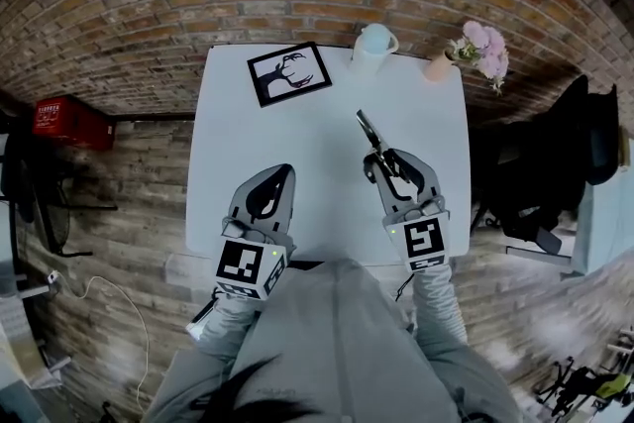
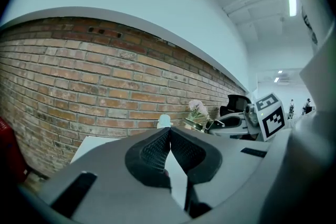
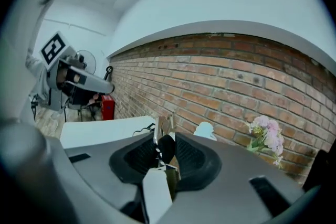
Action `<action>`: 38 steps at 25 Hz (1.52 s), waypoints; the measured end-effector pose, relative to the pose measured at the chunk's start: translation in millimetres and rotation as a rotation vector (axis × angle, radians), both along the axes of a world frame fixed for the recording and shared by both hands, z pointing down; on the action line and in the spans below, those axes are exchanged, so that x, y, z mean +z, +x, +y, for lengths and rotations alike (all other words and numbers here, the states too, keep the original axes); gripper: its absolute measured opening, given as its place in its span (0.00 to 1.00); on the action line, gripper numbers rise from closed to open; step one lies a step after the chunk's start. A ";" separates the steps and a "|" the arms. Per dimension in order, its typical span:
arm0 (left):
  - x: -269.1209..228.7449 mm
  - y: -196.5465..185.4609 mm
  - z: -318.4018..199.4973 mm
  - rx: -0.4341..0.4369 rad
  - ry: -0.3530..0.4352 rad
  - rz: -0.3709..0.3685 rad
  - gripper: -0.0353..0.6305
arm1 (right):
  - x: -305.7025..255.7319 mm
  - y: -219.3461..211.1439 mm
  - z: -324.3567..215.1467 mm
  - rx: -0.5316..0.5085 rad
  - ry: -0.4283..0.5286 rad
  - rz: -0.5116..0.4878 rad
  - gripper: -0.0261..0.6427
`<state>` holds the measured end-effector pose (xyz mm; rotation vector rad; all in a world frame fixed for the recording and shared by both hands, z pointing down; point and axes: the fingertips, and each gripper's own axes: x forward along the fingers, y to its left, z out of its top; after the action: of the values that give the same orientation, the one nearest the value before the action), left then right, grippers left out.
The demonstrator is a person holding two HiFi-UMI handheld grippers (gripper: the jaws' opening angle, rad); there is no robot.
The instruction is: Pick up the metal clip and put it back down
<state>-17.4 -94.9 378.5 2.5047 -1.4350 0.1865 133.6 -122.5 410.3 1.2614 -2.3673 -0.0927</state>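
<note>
My right gripper (image 1: 380, 157) is shut on the metal clip (image 1: 369, 131), held up above the white table (image 1: 327, 183); the clip's handles stick out past the jaw tips toward the far side. In the right gripper view the metal clip (image 3: 164, 136) stands upright, pinched between the black pads (image 3: 190, 157). My left gripper (image 1: 279, 178) hovers over the table's near left part, shut with nothing in it; the left gripper view shows its pads (image 2: 153, 152) touching at the tips.
A framed deer picture (image 1: 289, 73) lies at the table's far left. A white mug (image 1: 373, 45) and a small pot of pink flowers (image 1: 476, 50) stand at the far edge by the brick wall. A red box (image 1: 65, 121) is on the floor, left.
</note>
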 end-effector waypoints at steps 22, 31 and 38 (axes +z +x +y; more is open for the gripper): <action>38.3 -1.4 1.4 0.015 -0.096 0.001 0.09 | 181.9 -56.4 -11.9 -0.169 -0.130 0.332 0.21; 47.1 -4.9 3.0 0.013 -0.109 0.004 0.09 | 206.2 -55.4 -12.6 -0.156 -0.131 0.370 0.21; 50.6 -5.3 7.1 0.010 -0.118 0.007 0.09 | 218.2 -56.1 -6.0 -0.172 -0.133 0.373 0.21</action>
<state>-22.7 -87.8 429.1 2.4160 -1.3676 0.2555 77.5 -128.5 628.5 0.8882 -2.1132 -0.2029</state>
